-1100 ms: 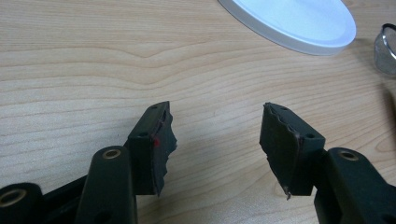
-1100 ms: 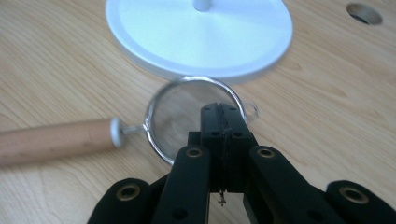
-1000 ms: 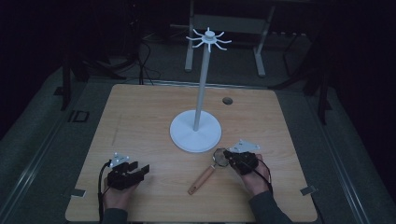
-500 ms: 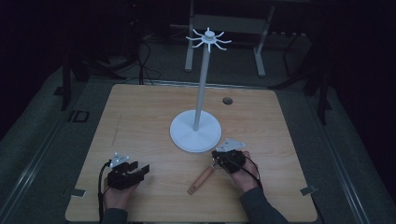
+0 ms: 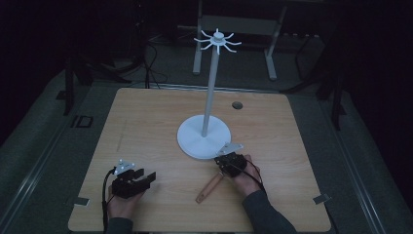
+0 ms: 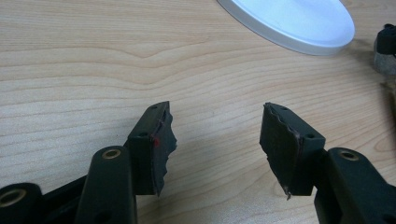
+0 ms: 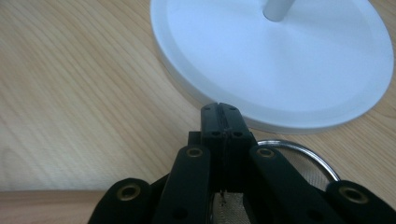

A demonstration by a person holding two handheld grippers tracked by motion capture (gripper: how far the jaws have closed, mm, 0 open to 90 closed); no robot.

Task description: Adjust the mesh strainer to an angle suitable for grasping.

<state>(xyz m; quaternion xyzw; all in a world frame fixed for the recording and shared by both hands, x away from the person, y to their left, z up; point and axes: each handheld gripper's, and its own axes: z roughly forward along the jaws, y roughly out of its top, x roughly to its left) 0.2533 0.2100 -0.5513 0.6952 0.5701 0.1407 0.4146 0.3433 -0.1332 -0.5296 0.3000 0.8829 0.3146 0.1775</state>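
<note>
Resting at the near left of the bench [image 5: 146, 117], the left gripper [image 5: 144, 178] lies in the person's left hand [image 5: 121, 204] with its fingers [image 6: 154, 144] spread wide and nothing between them; in the left gripper view only bare wood grain lies in the gap. A black cable [image 5: 104, 195] trails from it toward the near edge.

The right gripper [image 5: 225, 162] sits in the right hand [image 5: 246, 175] just beside the near rim of the stand's white round base [image 5: 195, 141]. In the right gripper view its fingers [image 7: 219, 126] are pressed together, tips pointing at the base rim. Under and just behind them lies a sieve [image 7: 299, 163] with a metal ring and fine mesh; whether the fingers pinch its rim I cannot tell. In the high view a wooden handle [image 5: 208, 187] runs from under that gripper toward the near left, lying flat on the bench.

From the base a thin white pole [image 5: 210, 87] rises upright, topped by a ring of short hooks [image 5: 217, 41]. A small dark round hole [image 5: 237, 105] sits in the bench beyond the stand, to the right. The room around the bench is dark.
</note>
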